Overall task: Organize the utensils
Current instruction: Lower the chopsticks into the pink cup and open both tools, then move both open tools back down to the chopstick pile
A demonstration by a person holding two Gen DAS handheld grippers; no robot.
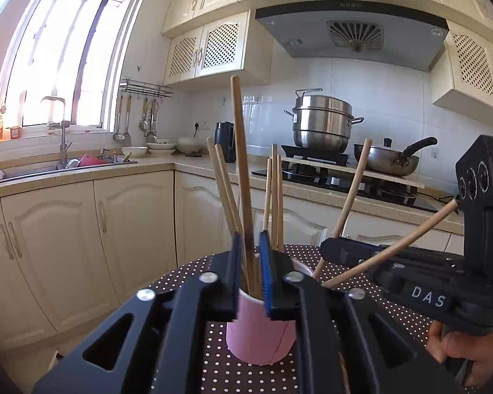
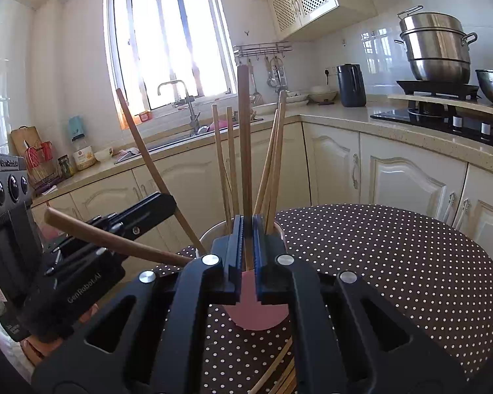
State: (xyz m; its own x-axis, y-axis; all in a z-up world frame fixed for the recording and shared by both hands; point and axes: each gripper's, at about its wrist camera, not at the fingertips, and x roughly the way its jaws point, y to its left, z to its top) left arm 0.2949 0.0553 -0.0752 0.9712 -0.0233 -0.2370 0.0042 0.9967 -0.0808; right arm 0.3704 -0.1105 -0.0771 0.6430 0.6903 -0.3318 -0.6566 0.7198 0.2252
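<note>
While the left gripper [image 1: 249, 246] has its fingers apart, the right gripper's [image 2: 248, 229] fingers clamp an upright chopstick [image 2: 245, 138] in the pink cup [image 1: 259, 331].

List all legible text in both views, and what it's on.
"DAS": label on the right gripper body, seen from the left wrist view.
"GenRobot": left gripper's camera housing.
"GenRobot.AI": left gripper body.
Jar label, range hood sticker: too blurred.
</note>
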